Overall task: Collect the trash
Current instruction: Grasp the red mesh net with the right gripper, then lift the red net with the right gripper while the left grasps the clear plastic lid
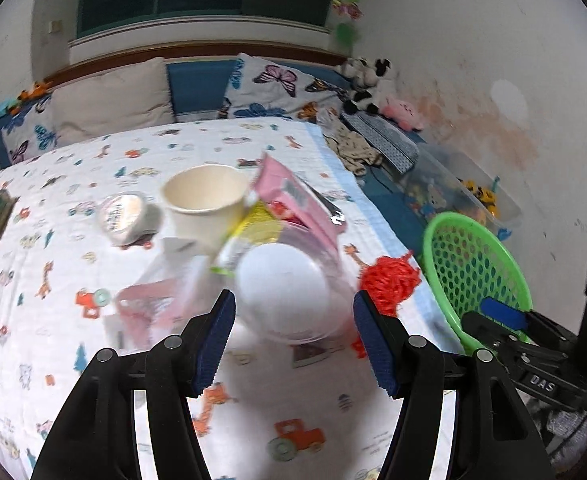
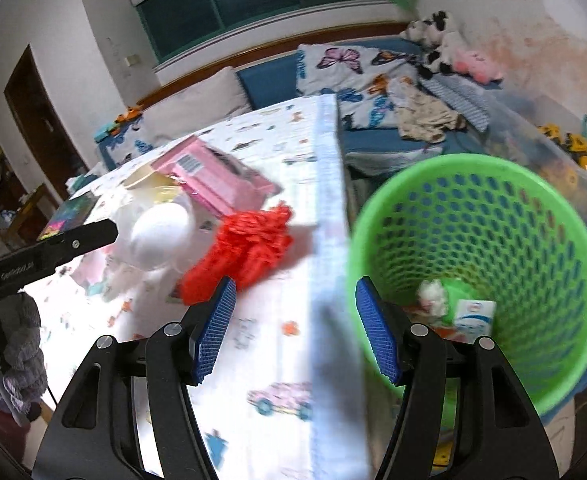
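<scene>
Left gripper (image 1: 294, 338): my jaws stand apart with nothing pressed between them. A clear cup (image 1: 293, 284) with a white ball-like shape in it sits just beyond the pads, so I judge I'm lined up to take it next.

Right gripper (image 2: 295, 328): jaws apart and empty, straddling the edge of the bed sheet (image 2: 325, 240). One pad is over the sheet, the other in front of the bin (image 2: 473, 264). I read this as having dropped something off and being free for the next piece.

Bin: green mesh, standing just off the bed's side, so trash only has to cross the edge. A small carton (image 2: 475, 314) and a white scrap (image 2: 431, 292) lie at the bottom.

Red net (image 2: 241, 248): crumpled near the bed edge, the nearest piece to my right gripper, beside the clear cup.

Trash pile: a paper cup (image 1: 205, 204), pink box (image 1: 293, 196), yellow wrapper (image 1: 257, 224) and a small round tub (image 1: 123, 216) cluster mid-bed, touching or overlapping. The picture is smeared here, so I can't say exactly which rests on which.

Far end: pillows (image 1: 113, 96) and soft toys (image 1: 369, 84), not trash, and I'd leave them.
</scene>
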The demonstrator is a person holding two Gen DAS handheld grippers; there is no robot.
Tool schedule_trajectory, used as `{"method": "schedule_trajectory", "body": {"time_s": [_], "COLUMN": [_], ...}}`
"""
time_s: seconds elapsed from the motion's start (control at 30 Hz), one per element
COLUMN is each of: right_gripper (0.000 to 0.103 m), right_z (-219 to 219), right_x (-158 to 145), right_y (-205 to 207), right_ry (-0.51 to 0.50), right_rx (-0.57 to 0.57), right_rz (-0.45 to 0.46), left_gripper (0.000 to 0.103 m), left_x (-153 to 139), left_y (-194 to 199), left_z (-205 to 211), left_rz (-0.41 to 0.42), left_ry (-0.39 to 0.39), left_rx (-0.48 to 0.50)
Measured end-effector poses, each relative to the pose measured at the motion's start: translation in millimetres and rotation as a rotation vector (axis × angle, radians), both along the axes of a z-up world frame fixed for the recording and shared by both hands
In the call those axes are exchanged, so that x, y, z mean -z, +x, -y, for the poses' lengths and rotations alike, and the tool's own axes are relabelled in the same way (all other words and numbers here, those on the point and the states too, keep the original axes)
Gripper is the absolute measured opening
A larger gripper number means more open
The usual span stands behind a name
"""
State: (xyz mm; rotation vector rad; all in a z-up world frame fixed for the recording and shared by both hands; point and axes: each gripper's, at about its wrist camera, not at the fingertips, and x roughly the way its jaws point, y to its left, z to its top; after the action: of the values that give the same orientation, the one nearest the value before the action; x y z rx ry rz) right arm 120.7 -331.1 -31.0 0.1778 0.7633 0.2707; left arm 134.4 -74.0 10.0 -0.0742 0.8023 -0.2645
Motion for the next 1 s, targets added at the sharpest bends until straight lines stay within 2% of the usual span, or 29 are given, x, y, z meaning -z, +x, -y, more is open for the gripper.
{"method": "schedule_trajectory", "body": {"time_s": [0.13, 0.3, 0.5, 0.57, 0.7, 0.8, 0.87, 1.0], "right_gripper": [0.063, 0.064, 0.064, 0.064, 0.064, 0.062, 0.054, 0.049], "right_z": [-19, -34, -37, -38, -40, -42, -42, -42], "right_x": [0, 4, 21, 25, 30, 30, 30, 32], "right_y": [15, 35, 58, 61, 65, 66, 67, 67], "right_ry": [0.014, 0.032, 0.079, 0.086, 0.107, 0.106, 0.113, 0.128], "right_rx": [-0.031, -0.017, 0.036, 0.04, 0.035, 0.032, 0.027, 0.017], "right_rz": [-0.008, -0.022, -0.082, -0.096, -0.12, -0.126, -0.129, -0.129], "left_gripper": [0.059, 0.057, 0.048, 0.042, 0.038, 0.037, 0.037, 0.037], "left_x": [-2, 2, 9, 12, 17, 20, 22, 28], "left_y": [-4, -13, -20, -20, -17, -12, -6, 8], "left_z": [-19, -36, -41, -39, -30, -27, -25, -24], "left_rz": [0.006, -0.001, -0.03, -0.039, -0.062, -0.078, -0.084, -0.111], "left_ry": [-0.008, -0.02, -0.057, -0.067, -0.085, -0.109, -0.119, -0.143], "left_rx": [-0.043, -0.066, -0.044, -0.029, -0.006, 0.003, -0.004, -0.033]}}
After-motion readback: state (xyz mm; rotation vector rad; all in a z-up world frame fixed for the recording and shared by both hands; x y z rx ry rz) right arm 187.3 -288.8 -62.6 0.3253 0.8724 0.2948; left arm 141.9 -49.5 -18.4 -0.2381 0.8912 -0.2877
